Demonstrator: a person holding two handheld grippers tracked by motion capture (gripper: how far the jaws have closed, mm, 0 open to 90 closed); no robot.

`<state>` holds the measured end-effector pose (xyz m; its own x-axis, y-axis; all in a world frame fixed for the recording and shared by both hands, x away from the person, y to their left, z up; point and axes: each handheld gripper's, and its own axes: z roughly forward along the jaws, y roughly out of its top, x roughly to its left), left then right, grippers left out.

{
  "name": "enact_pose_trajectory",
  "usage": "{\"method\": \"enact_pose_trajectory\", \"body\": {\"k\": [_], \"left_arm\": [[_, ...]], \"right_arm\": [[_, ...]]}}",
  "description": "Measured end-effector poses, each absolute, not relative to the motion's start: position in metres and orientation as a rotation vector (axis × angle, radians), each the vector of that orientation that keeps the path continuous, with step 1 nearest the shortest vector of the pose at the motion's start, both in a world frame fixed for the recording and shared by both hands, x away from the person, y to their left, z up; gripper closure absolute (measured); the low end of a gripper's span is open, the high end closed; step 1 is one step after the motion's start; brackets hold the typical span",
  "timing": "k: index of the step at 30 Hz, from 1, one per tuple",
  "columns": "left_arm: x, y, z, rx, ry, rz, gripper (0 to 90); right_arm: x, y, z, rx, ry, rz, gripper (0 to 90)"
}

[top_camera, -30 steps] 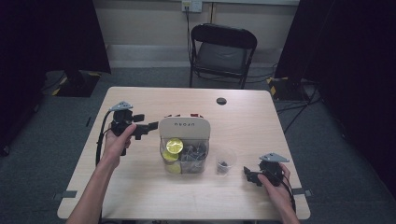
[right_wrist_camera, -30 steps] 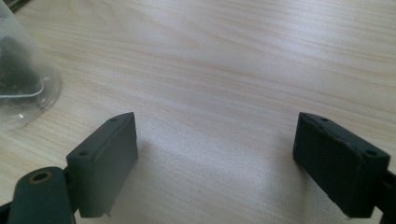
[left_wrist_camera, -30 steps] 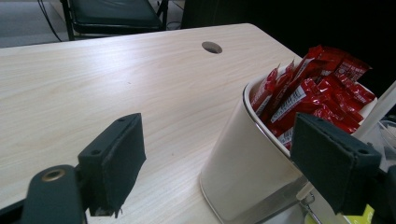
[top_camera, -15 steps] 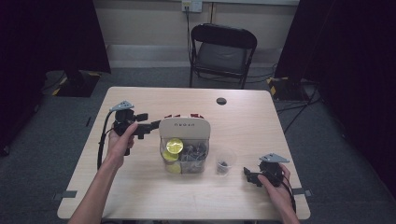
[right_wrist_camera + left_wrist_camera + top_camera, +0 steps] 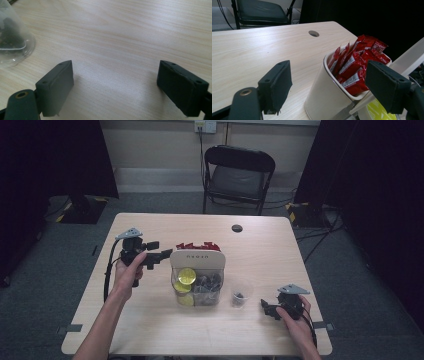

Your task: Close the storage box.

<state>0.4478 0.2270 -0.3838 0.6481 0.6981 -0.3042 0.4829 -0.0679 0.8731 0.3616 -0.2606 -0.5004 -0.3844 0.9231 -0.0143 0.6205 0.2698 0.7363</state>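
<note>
While its blocky matte-black jaws stand wide and hold nothing, the left gripper (image 5: 159, 254) hovers at nine o'clock of the cream, round-cornered caddy (image 5: 325, 100), whose rear compartment is packed with glossy red sachets (image 5: 358, 62). Yellow-lidded pods (image 5: 187, 276) fill the front. At four o'clock, the right gripper (image 5: 268, 308) rests with jaws wide on the pale wood-grain tabletop (image 5: 140, 32), near a clear plastic cup (image 5: 12, 37)
</note>
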Motion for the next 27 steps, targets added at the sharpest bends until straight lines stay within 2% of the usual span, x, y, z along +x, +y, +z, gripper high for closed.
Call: {"method": "enact_pose_trajectory", "body": {"k": [27], "left_arm": [[0.4422, 0.2189, -0.3803, 1.752, 0.935, 0.220, 20.2]], "right_arm": [[0.3620, -0.2610, -0.5004, 1.386, 2.107, 0.914, 13.5]]}}
